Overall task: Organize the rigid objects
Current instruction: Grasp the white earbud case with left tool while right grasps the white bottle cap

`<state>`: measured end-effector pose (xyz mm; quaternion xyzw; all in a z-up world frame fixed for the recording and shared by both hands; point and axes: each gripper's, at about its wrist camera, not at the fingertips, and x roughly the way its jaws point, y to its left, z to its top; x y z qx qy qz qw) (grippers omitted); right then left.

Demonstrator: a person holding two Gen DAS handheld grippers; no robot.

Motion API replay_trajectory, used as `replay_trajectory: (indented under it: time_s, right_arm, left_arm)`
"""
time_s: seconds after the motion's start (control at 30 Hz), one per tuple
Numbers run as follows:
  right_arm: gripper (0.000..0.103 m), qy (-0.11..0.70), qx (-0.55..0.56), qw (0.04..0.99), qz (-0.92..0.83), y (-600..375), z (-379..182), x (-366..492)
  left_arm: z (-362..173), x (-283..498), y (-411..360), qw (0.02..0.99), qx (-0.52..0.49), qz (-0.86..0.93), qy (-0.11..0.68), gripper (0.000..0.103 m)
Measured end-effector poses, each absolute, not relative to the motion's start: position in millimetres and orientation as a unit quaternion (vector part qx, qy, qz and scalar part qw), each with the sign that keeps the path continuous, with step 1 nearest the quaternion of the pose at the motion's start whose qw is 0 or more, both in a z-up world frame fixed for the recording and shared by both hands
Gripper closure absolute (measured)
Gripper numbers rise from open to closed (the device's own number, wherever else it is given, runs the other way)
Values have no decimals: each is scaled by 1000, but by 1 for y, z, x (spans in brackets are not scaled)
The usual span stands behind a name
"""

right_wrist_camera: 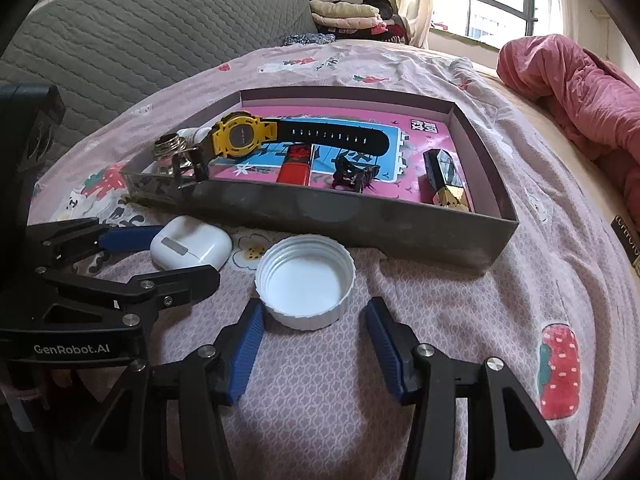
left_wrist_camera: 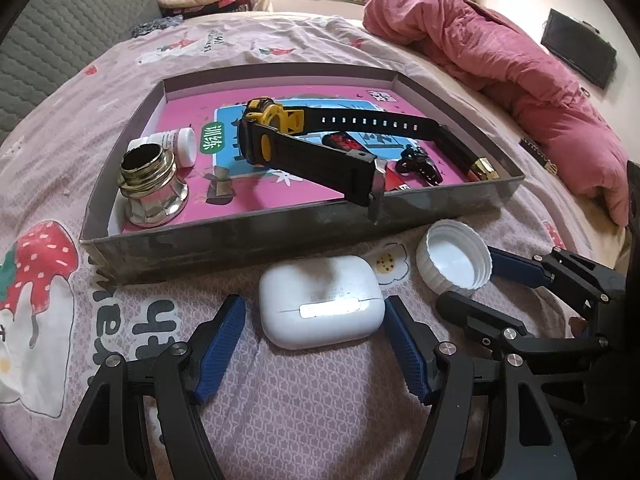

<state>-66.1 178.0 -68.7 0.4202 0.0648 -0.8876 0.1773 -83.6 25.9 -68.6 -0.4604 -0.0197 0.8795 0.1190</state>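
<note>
Earbud case, white, sits on the bedsheet between the spread jaws of the left gripper, pads not touching it. Just to its right, the white cap lies mouth-up in front of the right gripper, also wide open and empty. Farther off, the grey tray holds the yellow watch, a metal fitting and a small bottle.
</note>
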Motion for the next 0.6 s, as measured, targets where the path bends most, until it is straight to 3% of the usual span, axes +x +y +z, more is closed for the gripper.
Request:
replay_trajectory:
  time_s: [0.6]
  right_arm:
    - [50, 72, 393, 205, -893, 176, -71, -81]
  left_arm:
    - [-73, -93, 22, 106, -455, 884, -37, 31]
